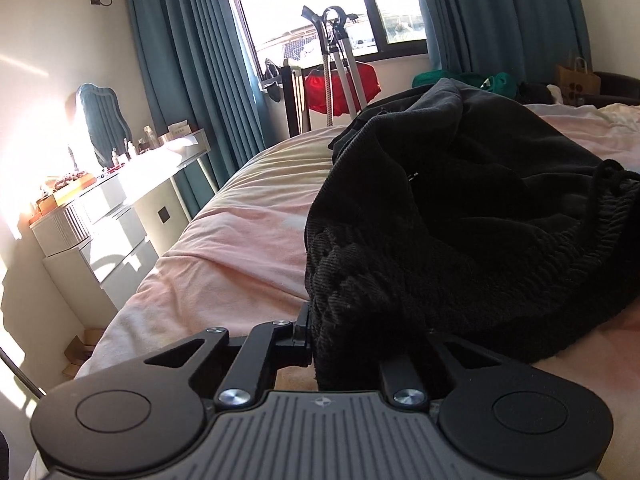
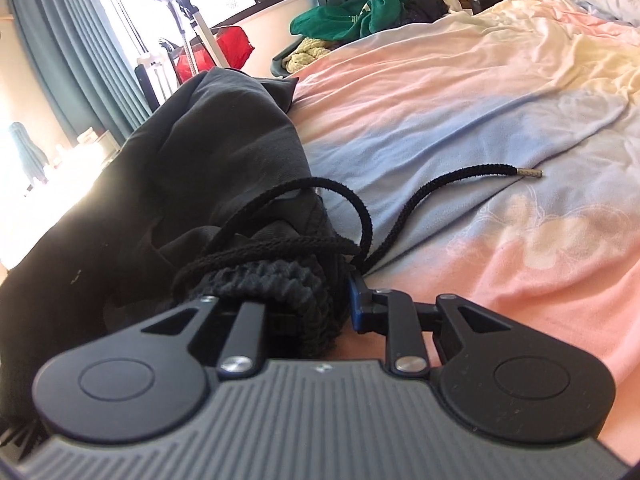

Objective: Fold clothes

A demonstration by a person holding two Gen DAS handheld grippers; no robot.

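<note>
We are barely started: the black trousers (image 1: pixel 460 200) lie crumpled on the bed (image 2: pixel 480 120), nothing folded yet. Our left gripper (image 1: pixel 340 344) and right gripper (image 2: pixel 316 304) each have fingers clenched on the ribbed waistband (image 2: pixel 276 280); the drawstring (image 2: pixel 440 184) trails loose.

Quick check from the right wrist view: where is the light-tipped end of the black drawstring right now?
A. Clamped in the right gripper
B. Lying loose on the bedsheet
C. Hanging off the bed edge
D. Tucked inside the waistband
B: the drawstring trails across the bedsheet, its tip lying free.
</note>
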